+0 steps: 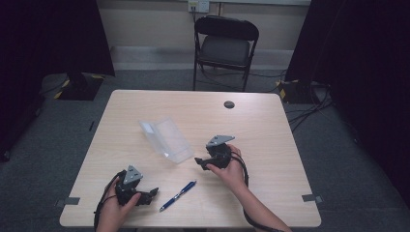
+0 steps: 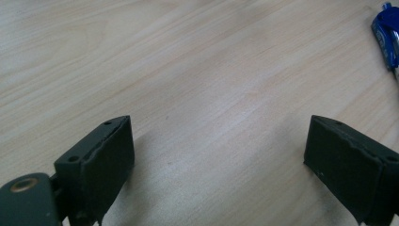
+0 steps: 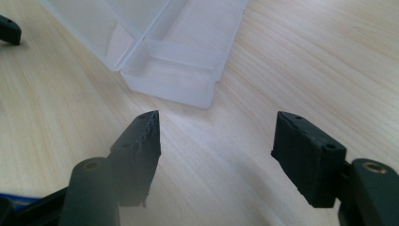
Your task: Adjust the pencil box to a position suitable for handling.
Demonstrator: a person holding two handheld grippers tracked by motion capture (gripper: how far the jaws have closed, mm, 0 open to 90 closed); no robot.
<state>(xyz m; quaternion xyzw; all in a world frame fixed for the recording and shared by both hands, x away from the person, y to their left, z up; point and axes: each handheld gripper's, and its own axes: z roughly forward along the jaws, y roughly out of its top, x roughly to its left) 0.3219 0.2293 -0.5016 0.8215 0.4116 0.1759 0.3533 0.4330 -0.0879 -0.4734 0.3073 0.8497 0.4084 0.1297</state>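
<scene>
The left tongs (image 1: 153, 192) rest at about 7 o'clock on the bench (image 1: 270, 145), their jaws wide apart and empty, with only bare wood between them in the left gripper view. Just beside them, toward 6 o'clock, lies the blue pen (image 1: 178, 195), free on the wood and apart from both hands. The right tongs (image 1: 199, 162) are near the centre, slightly toward 4 o'clock, also open and holding nothing; their jaws point at the near end of the clear plastic case (image 1: 167, 139), which lies open at the middle of the bench with its lid folded out. I judge that the step is to bring the pen into this case. To do it well, the pen should be taken near its middle, so it stays level, and lowered along the length of the tray. The free tongs can steady the light case, which may slide easily.
</scene>
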